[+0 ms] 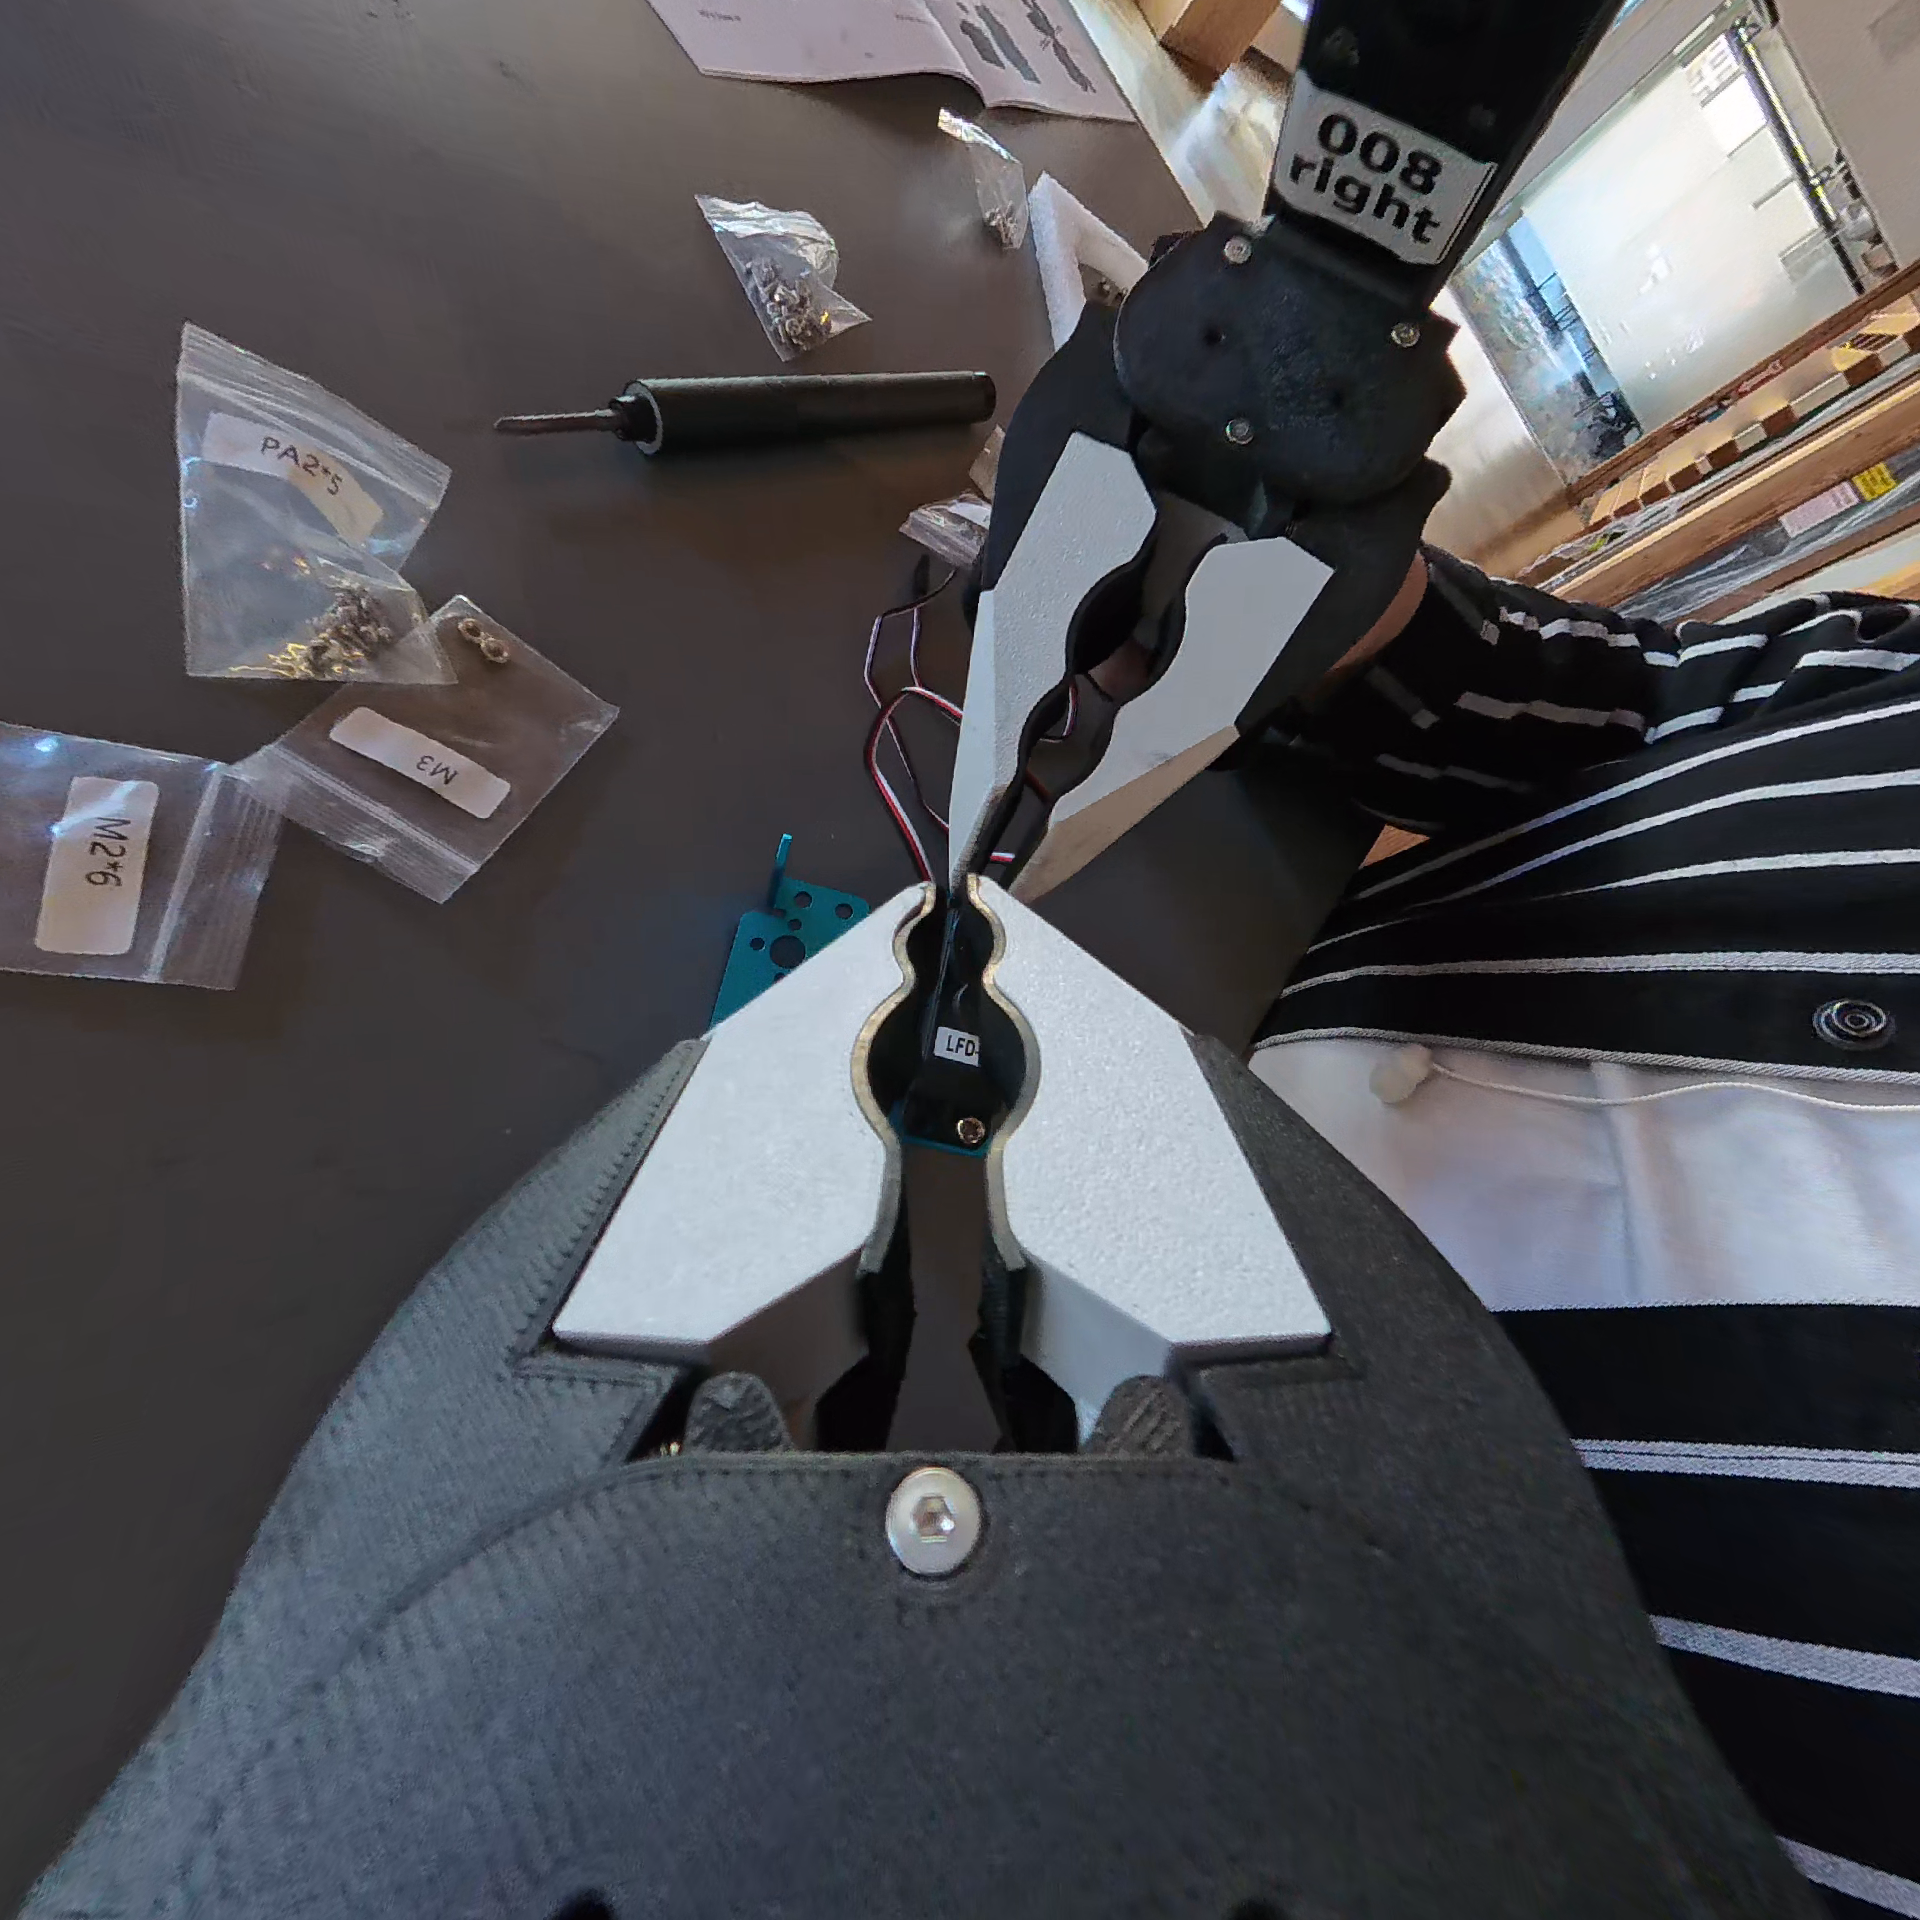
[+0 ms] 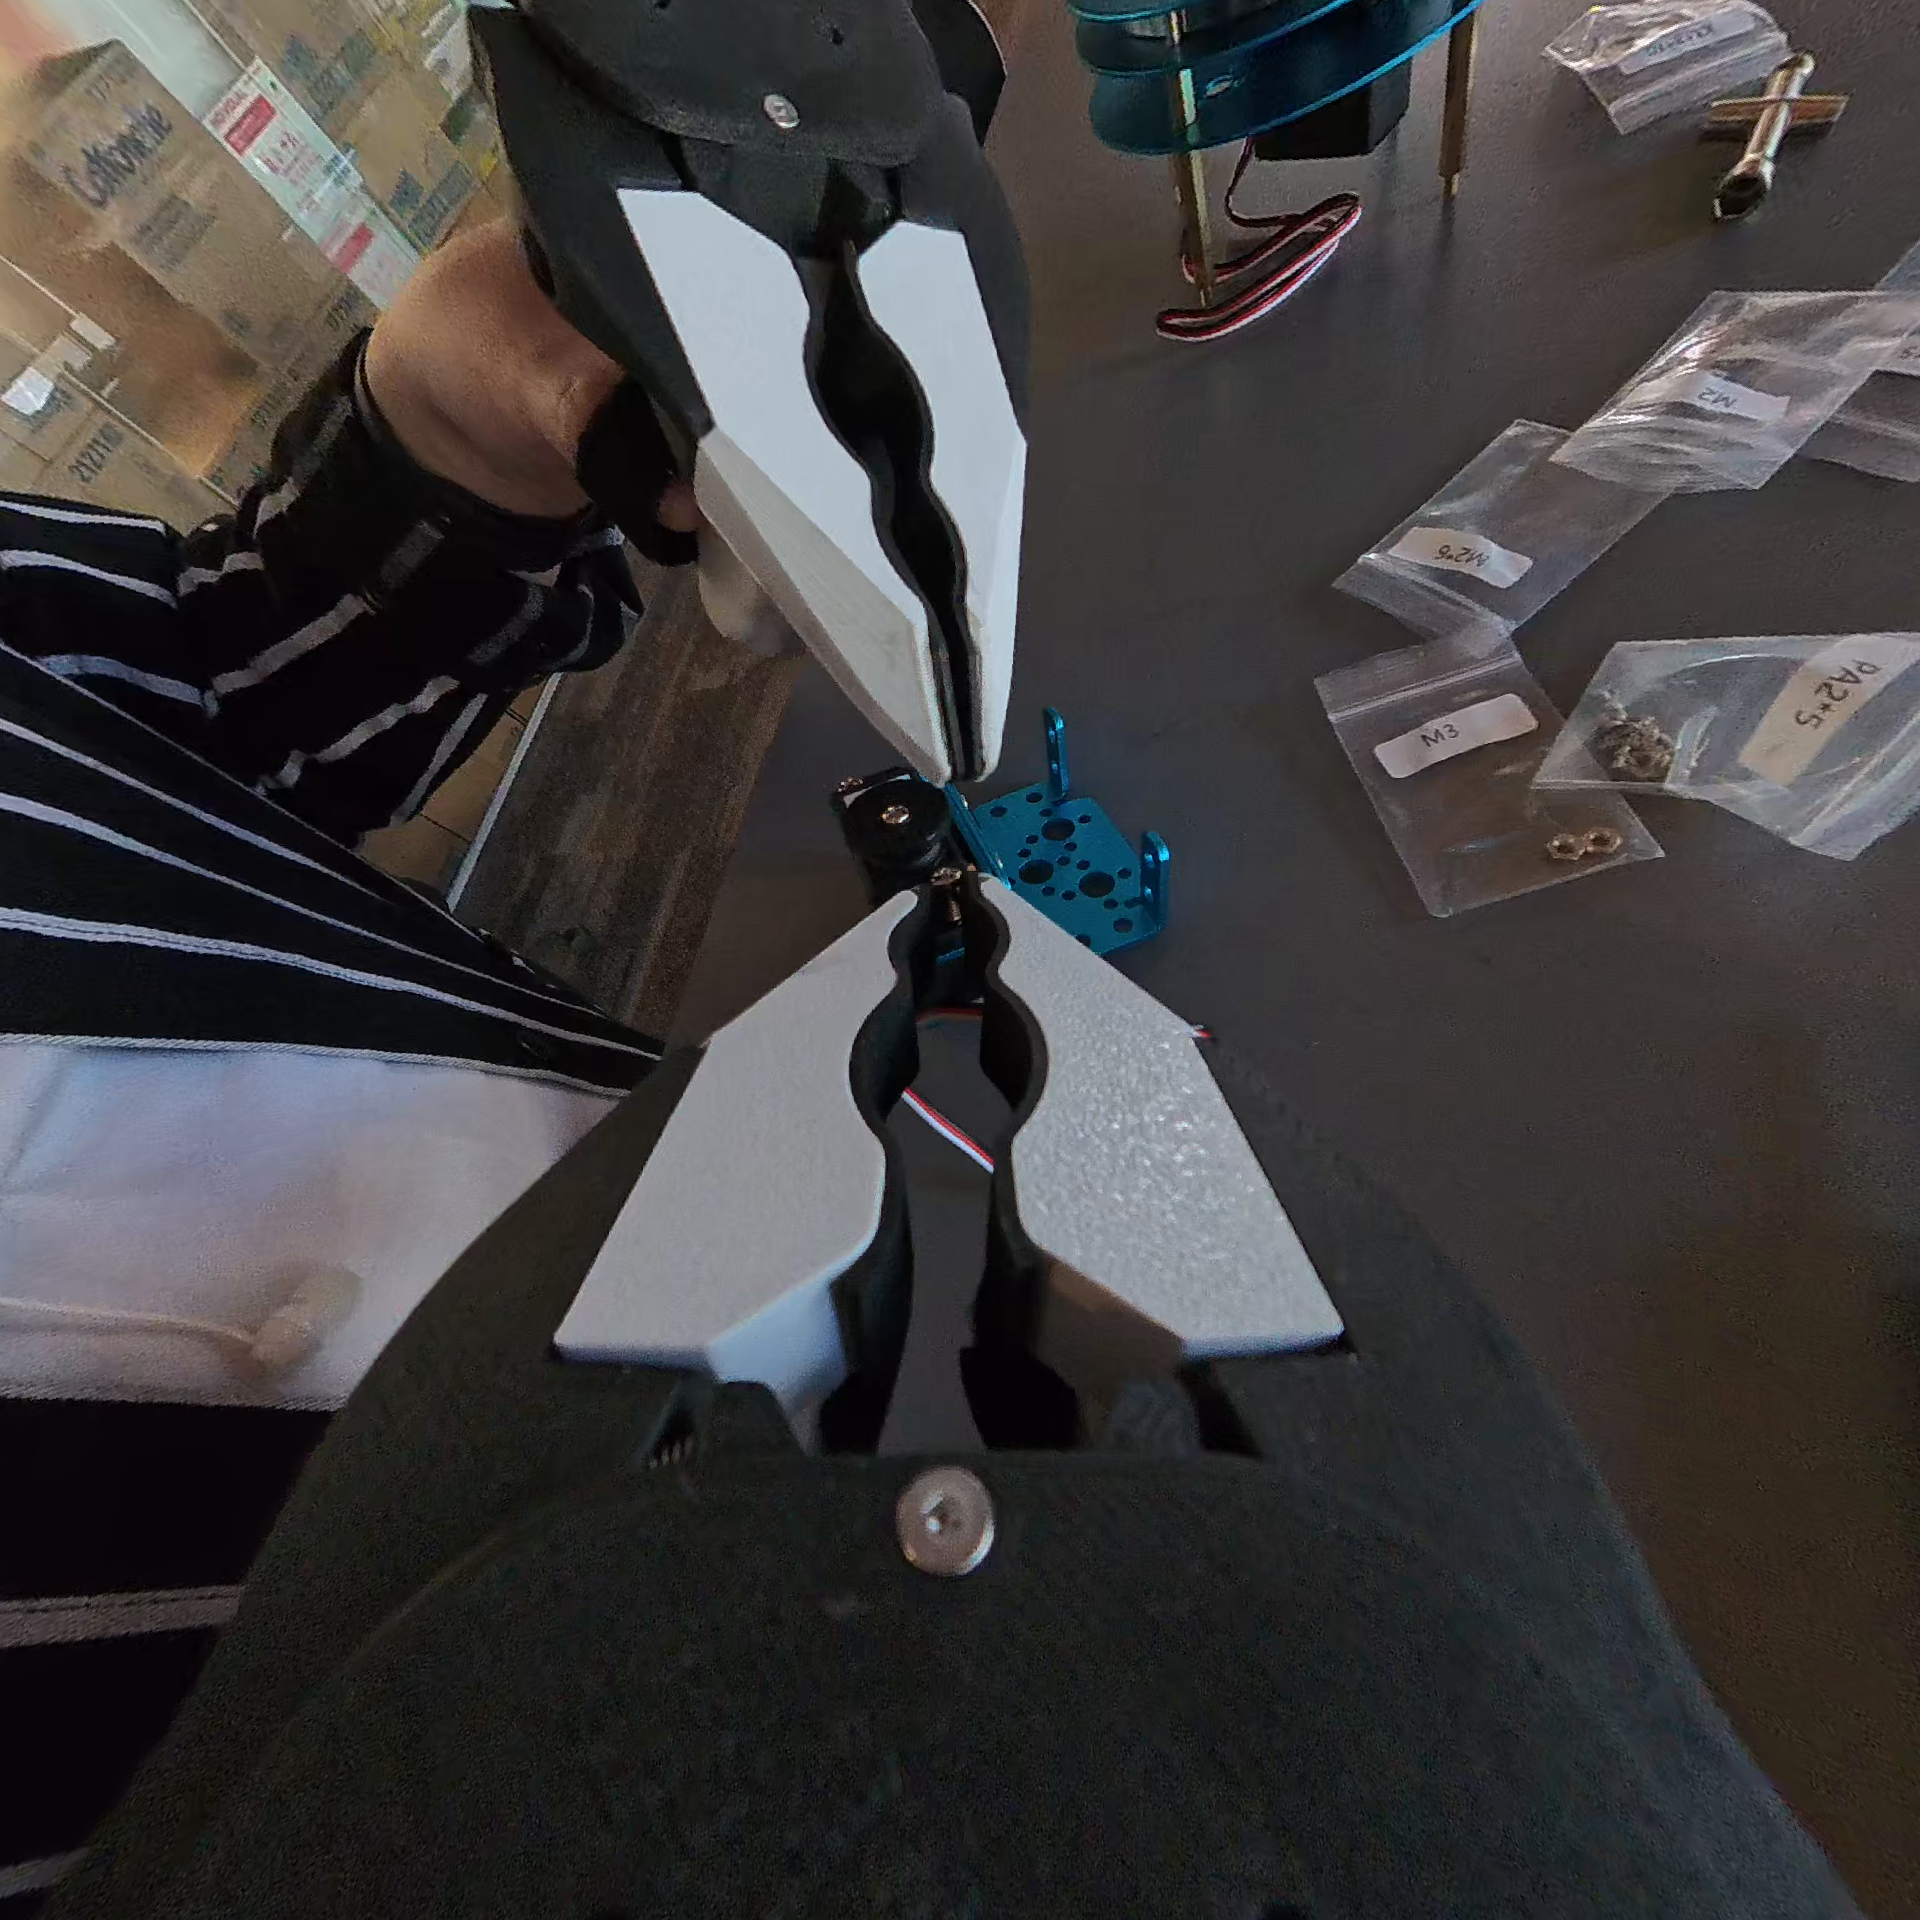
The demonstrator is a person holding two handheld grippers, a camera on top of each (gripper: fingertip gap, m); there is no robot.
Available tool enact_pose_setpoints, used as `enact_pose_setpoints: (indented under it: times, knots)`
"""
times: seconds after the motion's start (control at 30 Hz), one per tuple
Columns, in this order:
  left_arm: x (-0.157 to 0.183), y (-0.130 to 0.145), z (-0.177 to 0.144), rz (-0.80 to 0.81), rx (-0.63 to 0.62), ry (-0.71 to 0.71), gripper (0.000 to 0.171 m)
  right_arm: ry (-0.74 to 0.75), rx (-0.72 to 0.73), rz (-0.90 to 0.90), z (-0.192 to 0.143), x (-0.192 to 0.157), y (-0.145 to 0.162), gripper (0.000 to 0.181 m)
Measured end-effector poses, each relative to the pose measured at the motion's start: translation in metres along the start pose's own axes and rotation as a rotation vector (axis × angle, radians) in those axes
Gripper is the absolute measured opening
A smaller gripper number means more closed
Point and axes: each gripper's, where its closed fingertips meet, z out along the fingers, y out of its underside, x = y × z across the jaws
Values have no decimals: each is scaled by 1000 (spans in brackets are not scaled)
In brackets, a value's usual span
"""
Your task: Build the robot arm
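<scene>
My left gripper (image 1: pixel 948 899) is shut on a small black servo (image 1: pixel 951 1049) with a white label and a blue metal piece screwed to its near end. My right gripper (image 1: pixel 966 868) reaches in from the upper right and meets it tip to tip. In the right wrist view, my right gripper (image 2: pixel 951 896) is shut on the servo's (image 2: pixel 883 826) other end, where a screw shows. The red, white and black cable (image 2: pixel 948 1132) runs back between its fingers. The left gripper (image 2: pixel 954 777) comes down from above. A loose blue perforated bracket (image 2: pixel 1070 847) lies on the dark table just behind.
Several clear zip bags of screws and nuts (image 1: pixel 301 520) (image 2: pixel 1475 769) lie on the table, along with a black screwdriver (image 1: pixel 790 410) and paper sheets (image 1: pixel 831 42). A blue assembly on brass standoffs (image 2: pixel 1247 62) and a cross wrench (image 2: pixel 1766 114) stand farther off. The person's striped shirt (image 1: pixel 1610 935) is close by. Less than 4 cm separates the two grippers' tips. Left tips and right tips are each some 25 cm from the cross wrench (image 2: pixel 1766 114).
</scene>
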Motion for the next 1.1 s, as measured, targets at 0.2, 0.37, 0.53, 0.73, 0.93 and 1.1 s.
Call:
enact_pose_setpoints:
  times: [0.2,0.37,0.53,0.73,0.93,1.1]
  knots:
    - [2,2,2,2,-10,12,2,-2,-23,-25,0,0,1,6]
    - [3,3,8,19,-39,19,3,15,-46,-60,0,0,2,6]
    - [5,-1,8,13,-23,28,3,23,-45,-67,-4,0,0,11]
    - [9,-2,-3,68,37,-1,9,15,-17,-209,-17,-11,-2,26]
    - [21,1,-17,374,129,-241,31,182,-117,-709,-16,-11,10,35]
    - [25,10,-10,662,91,-528,45,396,-181,-1075,-15,0,3,33]
